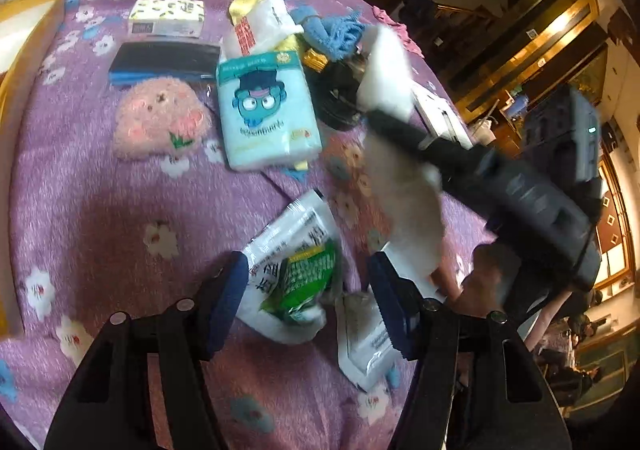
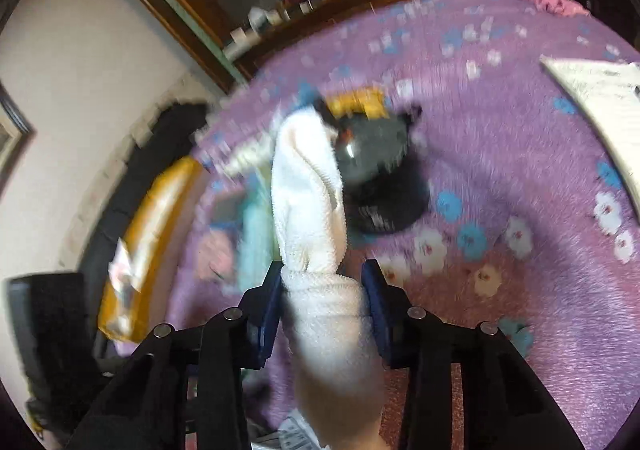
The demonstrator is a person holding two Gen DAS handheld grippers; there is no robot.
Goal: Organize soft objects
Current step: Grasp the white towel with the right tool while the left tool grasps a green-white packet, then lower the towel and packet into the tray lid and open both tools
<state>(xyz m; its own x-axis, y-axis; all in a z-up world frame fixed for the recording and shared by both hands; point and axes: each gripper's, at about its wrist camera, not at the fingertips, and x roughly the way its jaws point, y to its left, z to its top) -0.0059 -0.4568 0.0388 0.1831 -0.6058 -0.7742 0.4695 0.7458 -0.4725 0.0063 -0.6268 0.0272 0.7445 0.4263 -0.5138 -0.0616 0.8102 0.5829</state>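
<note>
The right claw point(image 2: 324, 290) pinches a white cloth point(image 2: 308, 189) held above the purple blanket point(image 2: 520, 153), its long axis running straight ahead from the fingers toward a black bag point(image 2: 384, 193). The left claw point(image 1: 308, 302) is spread and holds nothing — a crumpled green-and-white packet point(image 1: 296, 266) lies on the blanket just ahead between its fingers. Farther off — a tissue pack point(image 1: 268, 109) and a pink plush toy point(image 1: 160, 117) lie side by side.
</note>
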